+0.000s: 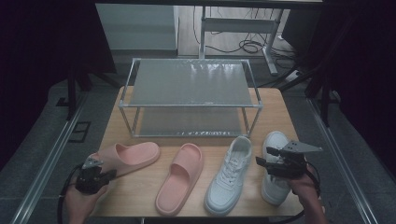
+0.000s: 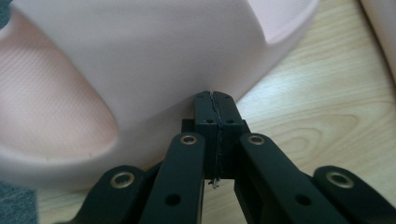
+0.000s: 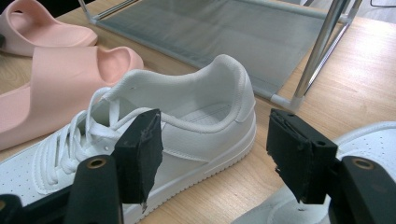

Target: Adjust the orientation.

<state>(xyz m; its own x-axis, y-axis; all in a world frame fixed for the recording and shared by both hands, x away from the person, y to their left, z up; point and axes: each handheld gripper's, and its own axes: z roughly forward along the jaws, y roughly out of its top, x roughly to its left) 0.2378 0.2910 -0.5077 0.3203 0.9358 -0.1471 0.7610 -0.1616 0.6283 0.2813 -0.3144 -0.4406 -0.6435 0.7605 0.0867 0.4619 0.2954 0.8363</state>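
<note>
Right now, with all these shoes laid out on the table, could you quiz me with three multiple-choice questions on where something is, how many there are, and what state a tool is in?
1. Where does the metal rack stand?
A. At the far side of the table, behind the shoes
B. On the floor to the left
C. On top of the sneakers

2. How many pink slippers lie on the table?
A. One
B. Two
C. Four

3. How do the jaws of the left tool stand?
A. Wide apart
B. Closed together, nothing between them
C. Clamped on a shoelace

Answers:
1 A: the high view shows the rack beyond the row of shoes.
2 B: one pink slipper lies at the left and another pink slipper beside the white sneaker.
3 B: the left gripper view shows both jaws meeting, their tips against the slipper.
</note>
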